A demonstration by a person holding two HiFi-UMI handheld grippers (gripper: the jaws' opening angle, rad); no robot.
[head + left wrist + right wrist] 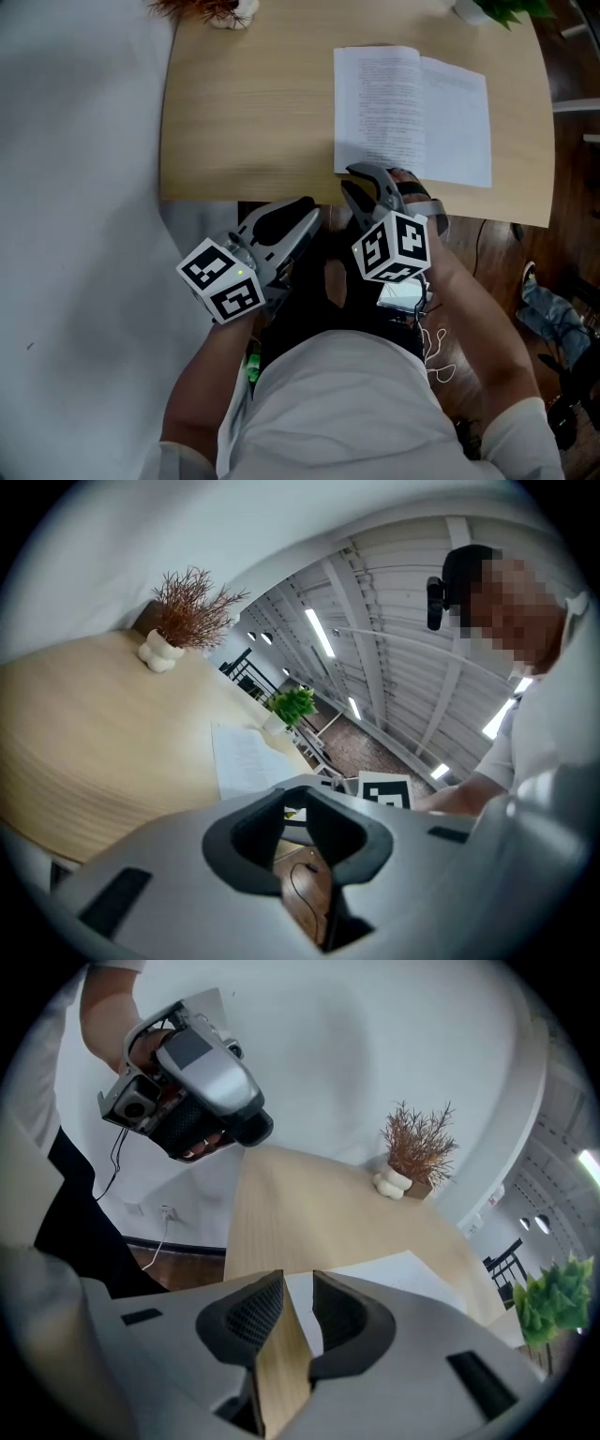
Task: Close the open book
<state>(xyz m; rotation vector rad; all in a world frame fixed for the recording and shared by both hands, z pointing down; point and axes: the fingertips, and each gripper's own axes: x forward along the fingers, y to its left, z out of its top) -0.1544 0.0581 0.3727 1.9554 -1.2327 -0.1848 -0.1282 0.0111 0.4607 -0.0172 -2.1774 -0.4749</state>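
Note:
The open book [412, 112] lies flat with its white pages up at the right of the wooden table [244, 112]. It also shows in the left gripper view [248, 761] and the right gripper view [375, 1274]. My right gripper [367, 183] hovers at the table's near edge by the book's near left corner. Its jaws [298, 1312] stand a little apart, with the page corner and the table's edge showing in the gap. My left gripper [286, 225] hangs below the near edge, over my lap, left of the book. It is open [298, 832] and holds nothing.
A dried reddish plant in a white vase [220, 11] stands at the table's far left, and a green potted plant [497, 9] at the far right, behind the book. A white curved wall [75, 187] runs along the left. Cables lie on the dark floor [562, 234] to the right.

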